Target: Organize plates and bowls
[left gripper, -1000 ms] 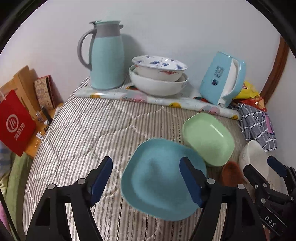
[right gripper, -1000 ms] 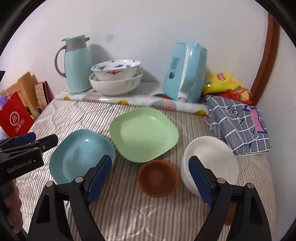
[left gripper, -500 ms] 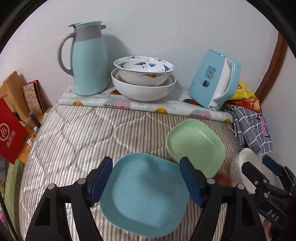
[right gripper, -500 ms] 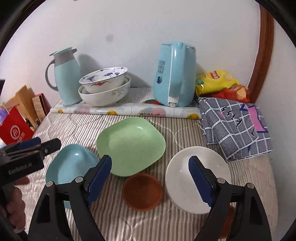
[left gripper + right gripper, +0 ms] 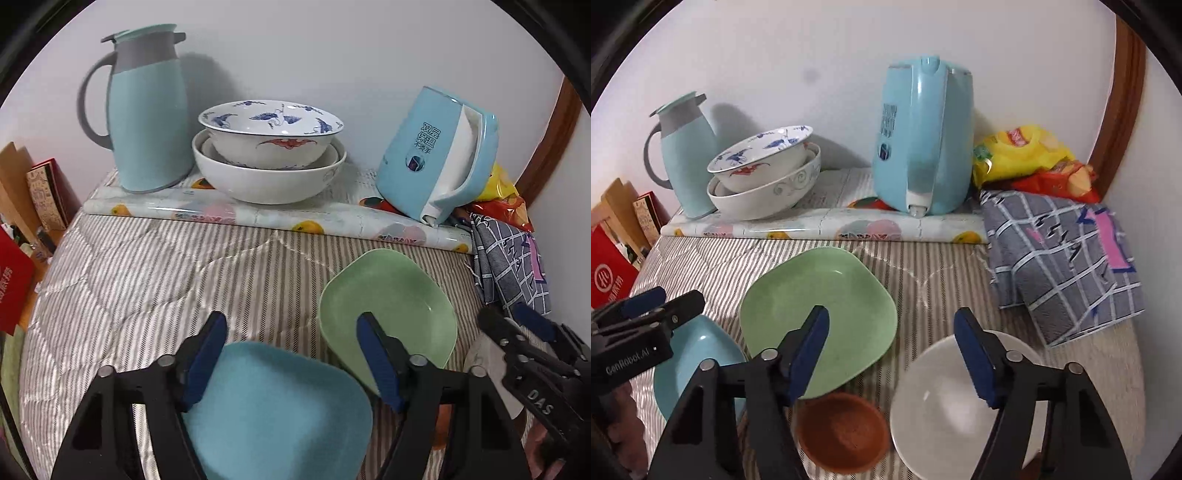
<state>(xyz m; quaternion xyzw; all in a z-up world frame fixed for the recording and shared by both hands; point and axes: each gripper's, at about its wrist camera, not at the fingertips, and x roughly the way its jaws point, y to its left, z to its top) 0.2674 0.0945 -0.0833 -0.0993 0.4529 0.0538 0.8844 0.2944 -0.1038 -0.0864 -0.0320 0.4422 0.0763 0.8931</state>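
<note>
A blue square plate (image 5: 280,410) lies on the striped cloth under my open, empty left gripper (image 5: 291,350); it shows in the right wrist view (image 5: 698,358) too. A green square plate (image 5: 391,306) lies just right of it (image 5: 827,314). A small brown bowl (image 5: 846,432) and a white bowl (image 5: 942,406) sit below my open, empty right gripper (image 5: 892,347). A crane-pattern bowl (image 5: 271,133) is nested in a bigger white bowl (image 5: 269,181) at the back.
A teal thermos jug (image 5: 147,122) and a blue electric kettle (image 5: 439,155) stand at the back on a fruit-print mat (image 5: 258,214). A checked cloth (image 5: 1067,254) and snack bags (image 5: 1027,155) lie at the right. Red bag and boxes (image 5: 14,277) stand off the left edge.
Both grippers moved forward and lower toward the dishes. The blue plate slid toward the bottom of the left view; the brown and white bowls came closer under the right gripper. Jaws stayed open.
</note>
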